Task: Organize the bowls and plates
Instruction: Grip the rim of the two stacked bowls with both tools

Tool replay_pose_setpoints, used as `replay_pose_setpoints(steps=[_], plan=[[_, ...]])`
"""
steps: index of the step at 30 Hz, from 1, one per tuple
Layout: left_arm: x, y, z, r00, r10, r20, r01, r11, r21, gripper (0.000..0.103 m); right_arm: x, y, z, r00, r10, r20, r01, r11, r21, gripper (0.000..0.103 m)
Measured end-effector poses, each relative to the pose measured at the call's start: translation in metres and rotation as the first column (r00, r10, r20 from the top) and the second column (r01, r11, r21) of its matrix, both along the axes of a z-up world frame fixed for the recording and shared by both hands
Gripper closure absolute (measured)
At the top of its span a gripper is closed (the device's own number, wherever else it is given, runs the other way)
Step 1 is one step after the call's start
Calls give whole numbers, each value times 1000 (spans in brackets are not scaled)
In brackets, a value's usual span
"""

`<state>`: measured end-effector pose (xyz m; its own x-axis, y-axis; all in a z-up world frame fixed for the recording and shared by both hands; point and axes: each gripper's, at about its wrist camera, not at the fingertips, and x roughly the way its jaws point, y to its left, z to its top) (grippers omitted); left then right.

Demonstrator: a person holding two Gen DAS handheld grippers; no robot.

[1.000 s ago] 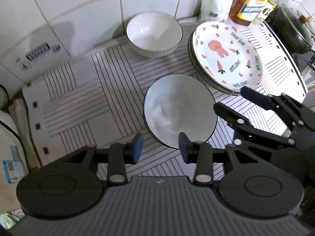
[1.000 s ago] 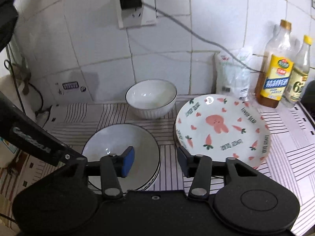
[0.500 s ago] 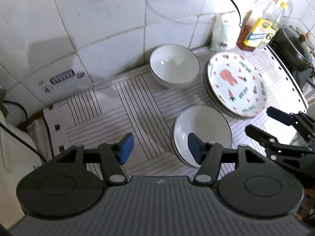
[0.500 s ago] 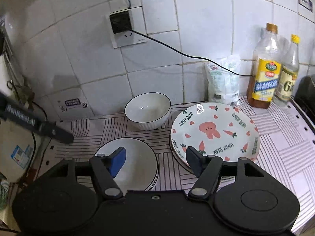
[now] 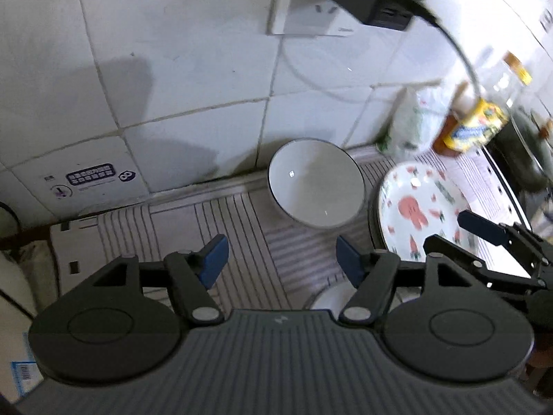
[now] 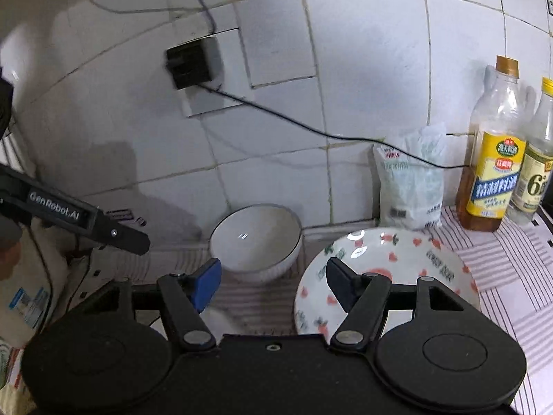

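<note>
A white bowl [image 5: 316, 183] [image 6: 255, 238] stands on the striped mat by the tiled wall. To its right lies a plate with a pink animal and carrot print [image 5: 421, 207] [image 6: 397, 263], on top of another plate. A white dark-rimmed plate [image 5: 331, 299] [image 6: 217, 321] shows only as a sliver under the gripper bodies. My left gripper [image 5: 281, 257] hangs in front of the bowl; its jaws are opening with nothing between them. My right gripper [image 6: 271, 282] [image 5: 463, 238] stands open and holds nothing, between bowl and printed plate.
Two oil bottles [image 6: 494, 159] and a white bag [image 6: 411, 180] stand at the wall on the right. A dark pot [image 5: 525, 152] sits at the far right. A plugged wall socket [image 6: 190, 65] trails a cable across the tiles. The striped mat [image 5: 242, 242] covers the counter.
Both grippers have drawn back from the dishes and tilted up towards the wall. Both pairs of jaws stand wider. The white dark-rimmed plate has slipped almost out of both views.
</note>
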<state>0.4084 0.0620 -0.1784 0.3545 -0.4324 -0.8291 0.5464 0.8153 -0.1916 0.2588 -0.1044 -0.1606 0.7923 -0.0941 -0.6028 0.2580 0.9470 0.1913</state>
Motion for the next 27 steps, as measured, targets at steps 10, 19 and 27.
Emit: replay_pose_setpoints(steps=[10, 19, 27], plan=[[32, -25, -53, 988, 152, -30, -152, 988, -25, 35, 51, -35, -45, 997, 73, -22, -73, 997, 30, 31], [43, -38, -81, 970, 229, -87, -231, 973, -21, 41, 93, -34, -71, 983, 172, -69, -174, 985, -16, 44], [40, -46, -90, 961, 265, -84, -267, 963, -20, 85, 115, -39, -84, 958, 252, -138, -260, 965, -42, 66]])
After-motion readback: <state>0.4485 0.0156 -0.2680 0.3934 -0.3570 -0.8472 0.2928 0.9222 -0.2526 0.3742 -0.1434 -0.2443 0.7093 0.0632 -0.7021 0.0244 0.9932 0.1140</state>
